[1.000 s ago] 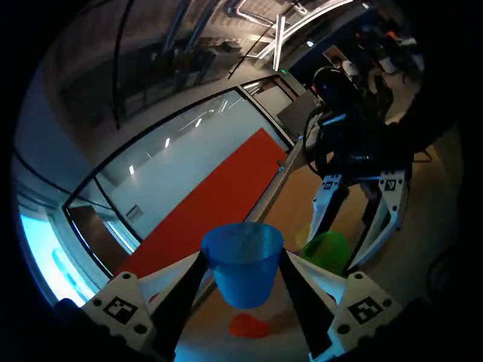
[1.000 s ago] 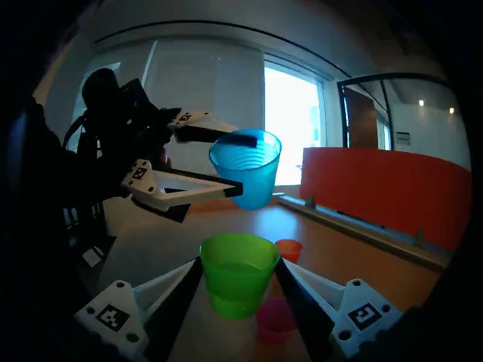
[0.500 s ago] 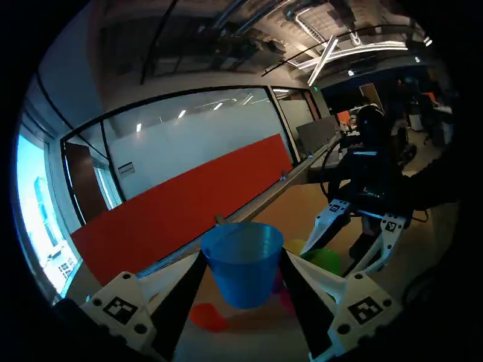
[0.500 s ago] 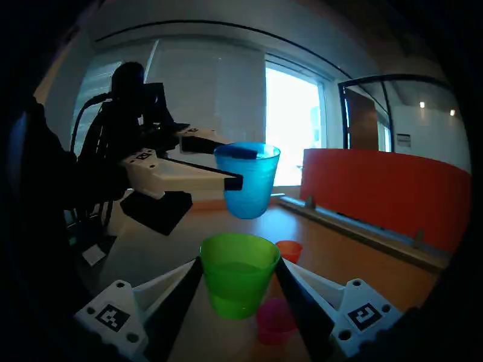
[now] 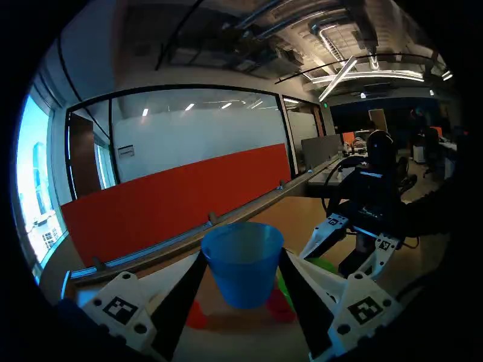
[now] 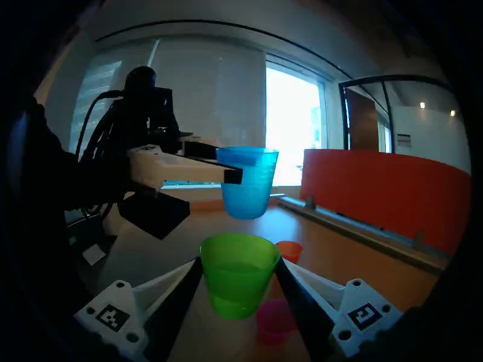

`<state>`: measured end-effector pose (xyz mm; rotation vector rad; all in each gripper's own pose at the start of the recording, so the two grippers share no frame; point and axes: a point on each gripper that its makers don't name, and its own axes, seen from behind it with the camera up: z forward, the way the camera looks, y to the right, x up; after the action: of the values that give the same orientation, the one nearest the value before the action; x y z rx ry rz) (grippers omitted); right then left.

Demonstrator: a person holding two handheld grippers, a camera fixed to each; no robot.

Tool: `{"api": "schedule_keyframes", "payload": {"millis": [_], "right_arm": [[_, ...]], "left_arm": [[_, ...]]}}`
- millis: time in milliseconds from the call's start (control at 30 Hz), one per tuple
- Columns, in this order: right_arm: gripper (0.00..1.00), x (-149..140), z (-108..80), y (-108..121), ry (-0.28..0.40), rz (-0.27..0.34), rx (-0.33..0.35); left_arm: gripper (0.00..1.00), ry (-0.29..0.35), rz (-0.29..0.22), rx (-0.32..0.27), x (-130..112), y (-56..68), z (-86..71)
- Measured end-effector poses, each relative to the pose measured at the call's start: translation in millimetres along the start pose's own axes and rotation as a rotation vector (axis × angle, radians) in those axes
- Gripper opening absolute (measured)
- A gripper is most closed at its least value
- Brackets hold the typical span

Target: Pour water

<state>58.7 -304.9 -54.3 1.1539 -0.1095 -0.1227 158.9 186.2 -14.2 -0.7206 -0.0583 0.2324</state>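
The left gripper (image 5: 242,265) is level, its fingers (image 5: 181,292) pressing both sides of an upright blue cup (image 5: 243,283) — in the right gripper view it reaches in from the left, higher than the right one. The right gripper (image 6: 239,274) sits low and near, fingers (image 6: 175,295) clamped on an upright green cup (image 6: 237,289) — in the left gripper view it stands to the far right

Left gripper view: green cup (image 5: 325,264) mostly hidden behind blue cup (image 5: 243,274) and finger (image 5: 320,283) of my left gripper (image 5: 242,258); slivers show. Orange cup (image 5: 196,315) and reddish cup (image 5: 279,304) partly covered by my fingers. Wall sign (image 5: 126,151) too small to make out. Right gripper view: pink cup (image 6: 276,321) half hidden behind green cup. Blue cup contents: cannot tell.
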Motion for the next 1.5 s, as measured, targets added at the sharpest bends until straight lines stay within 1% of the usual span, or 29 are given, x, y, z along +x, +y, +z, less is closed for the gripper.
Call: {"api": "schedule_keyframes", "payload": {"millis": [133, 300, 500, 767, 900, 1067, 1300, 1500], "right_arm": [[0.89, 0.9, 0.3, -0.4, -0.002, -0.003, 0.001], [0.89, -0.6, -0.2, -1.7, -0.006, -0.003, 0.003], [0.89, -5.7, -1.9, -5.0, -0.026, -0.005, 0.010], [0.89, -12.7, -5.5, -9.0, -0.056, -0.010, 0.018], [0.89, -18.1, -8.1, -10.2, -0.077, -0.013, 0.023], [0.90, -24.2, -13.0, -11.2, -0.104, -0.005, 0.035], [0.90, -36.1, -21.1, -12.7, -0.151, 0.017, 0.062], [0.90, -50.1, -24.8, -18.6, -0.209, -0.006, 0.086]], "left_arm": [[0.84, 0.006, -0.024, -0.001, 0.8, -2.7, -0.9], [0.84, -0.003, -0.037, 0.002, -4.8, -7.2, -2.2], [0.84, -0.030, -0.051, 0.008, -18.5, -12.1, -2.0], [0.84, -0.070, -0.077, -0.003, -38.9, -11.5, -0.6], [0.84, -0.089, -0.098, 0.001, -49.4, -14.2, -0.9], [0.84, -0.124, -0.121, -0.004, -65.2, -14.4, -2.1], [0.85, -0.160, -0.122, -0.009, -85.0, -14.8, -3.2], [0.85, -0.201, -0.127, -0.023, -102.0, -11.8, -2.1]]}}
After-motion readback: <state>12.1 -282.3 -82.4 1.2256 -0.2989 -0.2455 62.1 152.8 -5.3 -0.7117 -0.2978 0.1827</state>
